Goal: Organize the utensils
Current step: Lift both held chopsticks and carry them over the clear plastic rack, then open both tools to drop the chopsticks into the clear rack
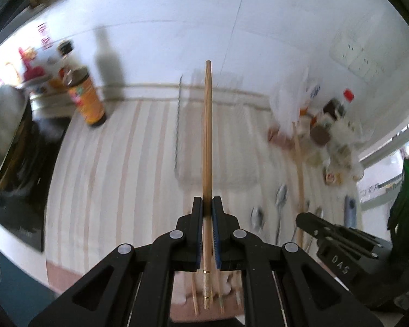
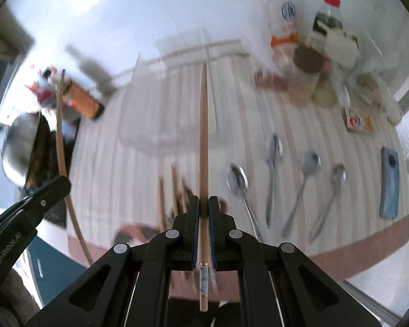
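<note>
My left gripper [image 1: 207, 203] is shut on a wooden chopstick [image 1: 207, 125] that points away over the striped mat. In the right wrist view my right gripper [image 2: 203, 201] is shut on a second chopstick [image 2: 203, 136] in the same way. Both are raised above the table. Loose chopsticks [image 2: 174, 185] lie on the mat below them. Several metal spoons [image 2: 272, 163] lie to the right. A clear plastic container [image 2: 161, 109] stands on the mat further back. The left gripper [image 2: 50, 188] with its stick shows at the left edge of the right wrist view. The right gripper [image 1: 313, 222] shows low right in the left wrist view.
An orange-labelled bottle [image 1: 88, 100] and a steel pot [image 1: 2, 136] on a black cooktop stand at the left. Jars and bottles [image 2: 308, 60] crowd the back right corner by the white wall. A blue flat object [image 2: 389, 188] lies at the mat's right edge.
</note>
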A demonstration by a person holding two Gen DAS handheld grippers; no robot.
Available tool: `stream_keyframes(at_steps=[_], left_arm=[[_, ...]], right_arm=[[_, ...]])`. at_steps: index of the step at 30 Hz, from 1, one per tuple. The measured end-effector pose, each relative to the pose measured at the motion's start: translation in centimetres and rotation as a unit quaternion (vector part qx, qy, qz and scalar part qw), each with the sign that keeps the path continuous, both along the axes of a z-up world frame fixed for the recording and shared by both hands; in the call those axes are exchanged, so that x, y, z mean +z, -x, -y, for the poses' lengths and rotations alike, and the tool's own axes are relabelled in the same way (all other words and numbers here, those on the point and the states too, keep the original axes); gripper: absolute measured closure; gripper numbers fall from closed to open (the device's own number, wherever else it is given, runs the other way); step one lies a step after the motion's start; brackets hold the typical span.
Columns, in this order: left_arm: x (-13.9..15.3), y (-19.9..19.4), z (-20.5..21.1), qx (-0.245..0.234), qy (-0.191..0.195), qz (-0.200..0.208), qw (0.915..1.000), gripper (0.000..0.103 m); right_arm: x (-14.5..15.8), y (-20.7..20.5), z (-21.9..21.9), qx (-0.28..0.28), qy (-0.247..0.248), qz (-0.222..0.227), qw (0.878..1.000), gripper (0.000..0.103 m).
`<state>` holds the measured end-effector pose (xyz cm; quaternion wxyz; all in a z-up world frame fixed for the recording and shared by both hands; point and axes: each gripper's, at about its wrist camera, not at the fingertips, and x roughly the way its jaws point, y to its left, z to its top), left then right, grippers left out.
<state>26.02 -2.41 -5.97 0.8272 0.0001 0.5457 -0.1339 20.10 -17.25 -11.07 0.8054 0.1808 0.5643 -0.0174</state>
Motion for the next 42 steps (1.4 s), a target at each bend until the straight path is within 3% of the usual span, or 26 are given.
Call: stream_keyframes(at_steps=[6,14,24,27,29,30,31,35,37,38,40,42], left_arm=[[-1.2,-8.2,0.4,-0.002,0.030,-0.039,0.9988,0.099],[-5.2,-15.1,1.7,-0.002,0.039,-0.096,0.9946,0.099],[-9.4,-18.3,1.9,0.007,0.044,-0.150,0.9876,0.098],[-9.2,-18.2,1.8,0.012,0.037,-0.140,0.9894,0.097],[-8.8,-17.9,1.9,0.013,0.022,-0.132,0.9910,0.097],[-8.7,-17.9,1.9,0.013,0.017,-0.130,0.9912,0.091],[-8.5,-17.6,1.9,0.015,0.003,-0.129,0.9916,0.083],[-6.8,-16.3,1.2,0.029,-0.043,-0.078,0.9956,0.052],[-5.8,-15.3,0.8,0.041,-0.070,-0.041,0.9959,0.032],[-5.1,-14.5,0.5,0.049,-0.085,-0.013,0.9951,0.027],[-4.1,-13.3,0.1,0.058,-0.100,0.027,0.9929,0.009],[-3.5,-12.3,-0.4,0.061,-0.103,0.053,0.9913,0.000]], right_arm=[[0.3,-7.0,1.4,-0.029,-0.018,0.005,0.999,0.096],[-1.5,-15.4,1.6,-0.015,-0.017,-0.011,1.000,0.096],[-6.6,-22.0,1.7,0.013,-0.022,-0.046,0.999,0.096],[-7.8,-22.9,1.4,0.030,-0.031,-0.064,0.997,0.095],[-8.4,-23.3,1.3,0.039,-0.035,-0.078,0.996,0.081],[-8.4,-23.2,1.4,0.039,-0.035,-0.079,0.996,0.061],[-8.2,-23.0,1.6,0.035,-0.033,-0.076,0.996,0.052],[-7.1,-22.0,2.0,0.033,-0.010,-0.060,0.998,0.052],[-6.2,-21.0,2.0,0.033,0.014,-0.051,0.998,0.048],[-5.9,-20.7,2.0,0.032,0.025,-0.048,0.998,0.045],[-4.8,-19.4,2.0,0.025,0.057,-0.029,0.998,0.029],[-3.6,-18.0,2.1,0.016,0.085,-0.007,0.996,0.019]])
